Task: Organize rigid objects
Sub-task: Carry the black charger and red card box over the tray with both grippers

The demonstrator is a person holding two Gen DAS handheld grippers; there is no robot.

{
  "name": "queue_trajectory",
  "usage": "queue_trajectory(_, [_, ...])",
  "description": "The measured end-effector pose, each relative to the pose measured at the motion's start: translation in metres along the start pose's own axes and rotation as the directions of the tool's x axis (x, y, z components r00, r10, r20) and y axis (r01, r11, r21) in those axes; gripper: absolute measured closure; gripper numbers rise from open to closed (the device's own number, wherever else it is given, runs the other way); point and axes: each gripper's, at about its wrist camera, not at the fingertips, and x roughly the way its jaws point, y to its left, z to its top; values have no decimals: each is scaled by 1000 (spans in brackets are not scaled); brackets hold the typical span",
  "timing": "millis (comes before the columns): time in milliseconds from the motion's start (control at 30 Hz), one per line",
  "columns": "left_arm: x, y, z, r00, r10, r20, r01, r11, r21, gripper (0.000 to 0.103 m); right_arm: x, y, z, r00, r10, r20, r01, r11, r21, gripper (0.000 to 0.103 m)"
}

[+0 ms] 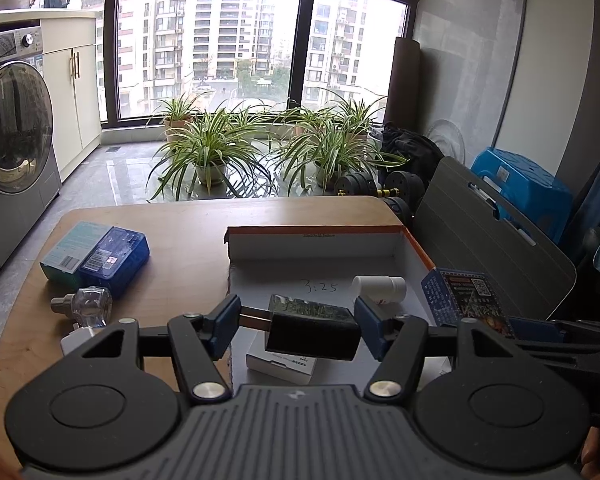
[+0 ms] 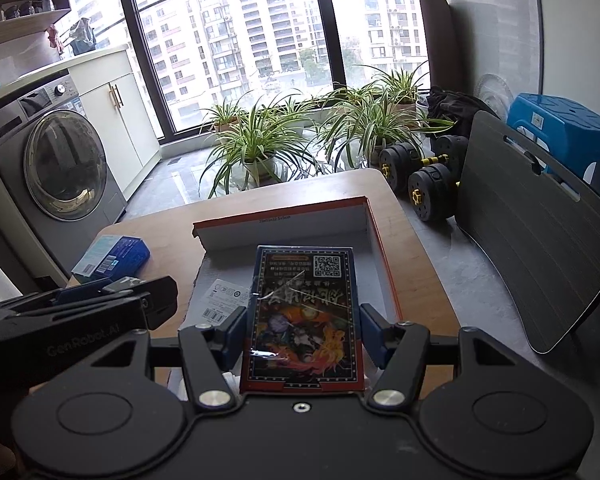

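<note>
left gripper (image 1: 296, 326) fingers pinching dark green-topped block (image 1: 314, 330) endwise, parked over open cardboard box (image 1: 418, 254); right gripper (image 2: 302, 336) fingers clamped on printed card box (image 2: 304, 312), flat above same box, guess both queued for drop-in; blue boxes (image 1: 96, 258) and clear bottle (image 1: 90, 306) waiting on worktop (image 1: 188, 216)

White box (image 1: 282, 362) lay partly hidden beneath the held black block (image 1: 314, 334). The glass bottle (image 1: 90, 306) was partly masked by the left gripper (image 1: 296, 322). Print on the blue boxes (image 1: 96, 258) was illegible.
</note>
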Motion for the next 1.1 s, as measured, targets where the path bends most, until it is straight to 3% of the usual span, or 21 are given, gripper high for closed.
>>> queue_trajectory(1100, [7, 3, -5, 1000, -3, -12, 3, 1000, -3, 40, 3, -3, 2, 1000, -2, 0, 2, 1000, 9, 32])
